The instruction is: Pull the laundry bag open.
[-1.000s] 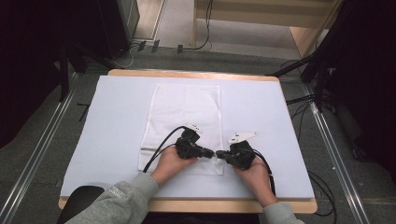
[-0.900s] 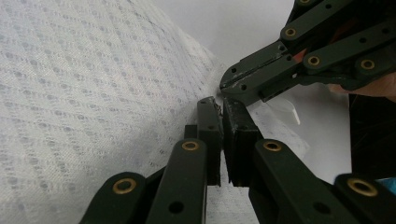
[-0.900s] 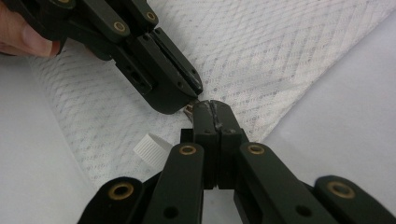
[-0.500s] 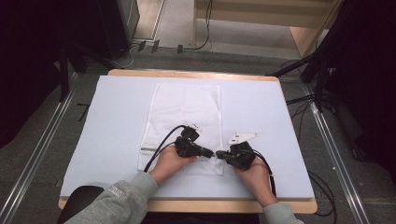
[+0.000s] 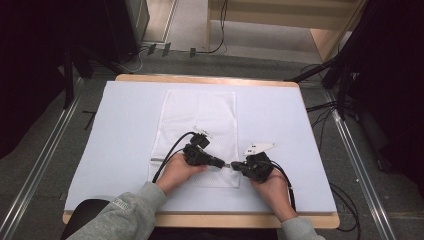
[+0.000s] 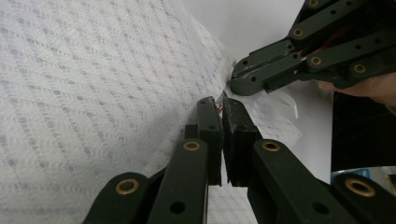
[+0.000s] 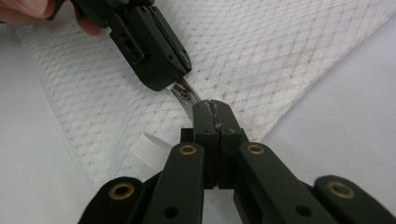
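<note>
- Left gripper [image 5: 220,163]: fingers [image 6: 210,126] pinched on the small brown zipper pull [image 7: 183,93] of the white mesh laundry bag [image 5: 200,120], which lies flat mid-tabletop [image 5: 125,125].
- Right gripper [image 5: 235,165]: fingers [image 7: 205,114] clamped on the bag's near-right corner; mesh may slip or tear under opposing pulls.
- Zipper teeth are hard to make out.

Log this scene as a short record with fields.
surface: white mat on the table
item: white mesh bag, flat
left hand-held gripper: shut on the zipper pull
right hand-held gripper: shut on the bag's edge by the zipper
spacing: tips almost meet at the bag's near right corner
</note>
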